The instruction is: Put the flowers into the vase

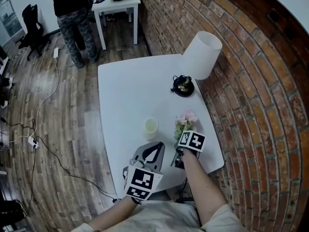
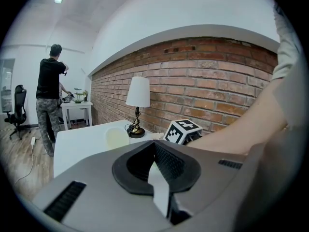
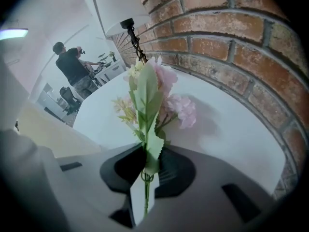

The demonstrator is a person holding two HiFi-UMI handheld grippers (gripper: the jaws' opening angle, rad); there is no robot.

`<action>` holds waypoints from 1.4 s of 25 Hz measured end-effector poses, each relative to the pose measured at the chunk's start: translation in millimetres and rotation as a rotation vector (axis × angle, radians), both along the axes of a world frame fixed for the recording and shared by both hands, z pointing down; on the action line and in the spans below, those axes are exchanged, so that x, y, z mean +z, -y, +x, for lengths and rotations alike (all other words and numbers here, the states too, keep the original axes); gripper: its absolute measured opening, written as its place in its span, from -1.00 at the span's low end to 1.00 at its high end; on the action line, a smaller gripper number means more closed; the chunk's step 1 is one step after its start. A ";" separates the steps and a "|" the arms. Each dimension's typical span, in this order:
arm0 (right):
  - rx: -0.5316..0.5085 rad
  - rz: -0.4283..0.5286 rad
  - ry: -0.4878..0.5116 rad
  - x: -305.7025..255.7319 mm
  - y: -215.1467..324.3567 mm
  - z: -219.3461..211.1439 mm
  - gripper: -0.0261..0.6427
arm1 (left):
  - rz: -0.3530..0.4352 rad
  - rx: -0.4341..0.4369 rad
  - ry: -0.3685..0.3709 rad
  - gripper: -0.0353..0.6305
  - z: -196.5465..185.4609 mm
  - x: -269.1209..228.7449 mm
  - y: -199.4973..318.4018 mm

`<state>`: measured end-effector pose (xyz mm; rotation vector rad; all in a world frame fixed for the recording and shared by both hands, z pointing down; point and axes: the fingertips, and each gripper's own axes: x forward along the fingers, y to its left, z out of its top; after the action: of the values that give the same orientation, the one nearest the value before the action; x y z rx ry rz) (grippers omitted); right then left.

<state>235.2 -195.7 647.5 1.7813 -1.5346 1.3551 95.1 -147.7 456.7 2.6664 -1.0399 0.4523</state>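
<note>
- The right gripper [image 3: 148, 159] was pinching the flowers [image 3: 155, 93] low on their thin green stem. They were near the right edge of the table [image 1: 123, 93], with the vase [image 1: 151, 127] just to their left.
- The left gripper [image 2: 155, 154] sat nearer, its jaws pressed together on nothing.
- The slim, smooth stem could probably swivel or slip between the pads, because the blooms sat well above the grip. The head would then droop and miss the vase's mouth.
- The vase looked small and light, and nothing steadied it. A nudge from leaves or jaws could tip it.
- The blooms were pink and ruffled, likely fabric, and the leaves flat and serrated. The vase was pale, translucent and round, the table smooth and white, and the wall [image 1: 251, 91] rough brick.
</note>
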 end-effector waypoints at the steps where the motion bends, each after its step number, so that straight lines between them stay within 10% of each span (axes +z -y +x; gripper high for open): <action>1: -0.006 0.013 -0.008 -3.3 0.2 0.1 -0.76 | 0.003 0.002 0.000 -0.87 0.6 -0.9 -0.9; 35: -0.192 0.687 -0.362 -178.3 21.1 -43.6 -0.76 | 0.056 -0.007 -0.022 -0.87 -19.6 -27.4 -18.9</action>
<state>191.6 -216.8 469.2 2.0298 -2.0257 0.3843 75.4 -128.8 429.3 2.7096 -1.0703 0.3976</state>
